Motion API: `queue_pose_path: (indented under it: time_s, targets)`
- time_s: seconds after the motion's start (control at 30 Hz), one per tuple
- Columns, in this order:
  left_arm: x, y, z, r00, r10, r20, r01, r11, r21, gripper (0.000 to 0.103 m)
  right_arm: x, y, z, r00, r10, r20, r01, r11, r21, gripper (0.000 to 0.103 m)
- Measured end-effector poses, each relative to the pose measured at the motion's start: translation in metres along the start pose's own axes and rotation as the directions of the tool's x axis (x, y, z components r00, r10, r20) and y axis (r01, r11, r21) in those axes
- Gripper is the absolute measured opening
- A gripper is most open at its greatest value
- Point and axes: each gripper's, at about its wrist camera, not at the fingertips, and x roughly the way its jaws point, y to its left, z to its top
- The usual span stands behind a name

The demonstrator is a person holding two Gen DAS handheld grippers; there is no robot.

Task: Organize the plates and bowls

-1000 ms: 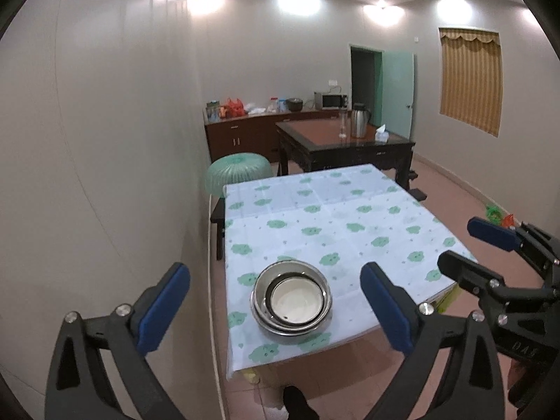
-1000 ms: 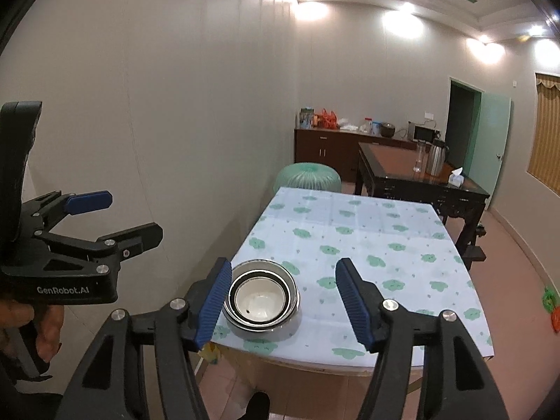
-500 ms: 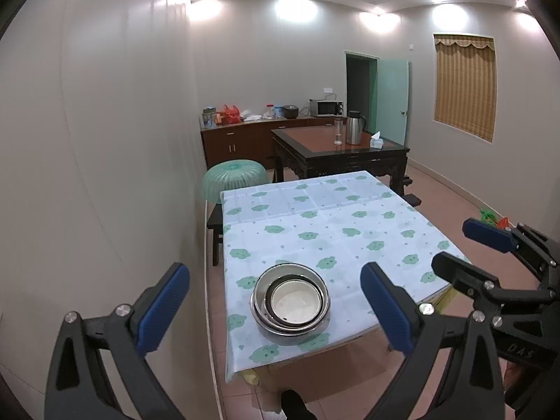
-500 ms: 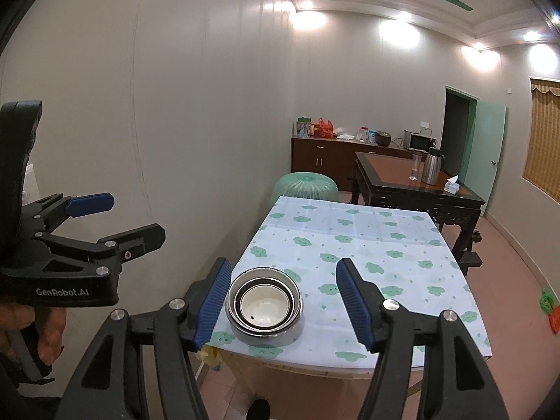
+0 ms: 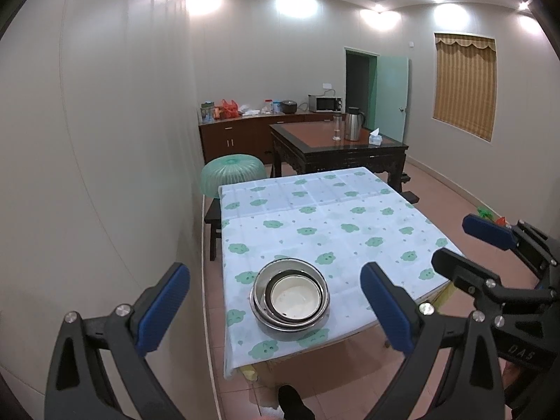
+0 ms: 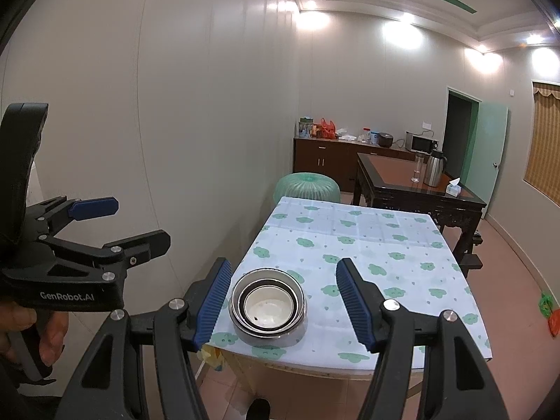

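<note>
Nested bowls seen on the desk

Steel bowls [image 5: 290,295], seemingly holding a cream one, are stacked near the desk [image 5: 350,217] edge; both grippers' fingers [image 5: 163,309] [image 6: 353,302] are held wide apart, empty.

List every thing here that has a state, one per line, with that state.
Left tongs: open, empty, clear of the table.
Right tongs: open, empty.
Steel bowls: nested, upright, white bowl innermost.
Green door: open.
Window blind: lowered.
Ceiling lights: on.
Food cover: dome up.

Nested steel bowls [image 5: 290,299], table's near edge
</note>
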Motion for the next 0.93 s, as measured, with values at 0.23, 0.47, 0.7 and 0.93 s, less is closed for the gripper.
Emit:
queue_pose_path:
  time_s: [0.23, 0.47, 0.7, 0.93]
  targets:
    - [0.001, 0.0, 0.003, 1.0, -0.008, -0.008, 0.008, 1.0, -0.001, 0.1, 0.001, 0.002, 0.001, 1.0, 0.001, 0.003, -0.001, 1.0, -0.002, 0.065]
    - [0.004, 0.002, 0.007, 1.0, -0.015, 0.0, 0.015, 1.0, -0.006, 0.1, -0.003, -0.002, 0.007, 1.0, -0.014, 0.026, 0.013, 1.0, 0.012, 0.065]
    - [0.003, -0.003, 0.006, 0.999, -0.022, 0.026, 0.022, 1.0, 0.018, 0.1, -0.008, 0.001, 0.01, 0.998, -0.039, 0.053, 0.038, 0.999, 0.017, 0.065]
    - [0.002, -0.003, 0.005, 0.999, -0.035, 0.029, 0.034, 0.999, 0.019, 0.1, -0.004, 0.003, 0.01, 0.999, -0.033, 0.037, 0.032, 0.999, 0.014, 0.065]
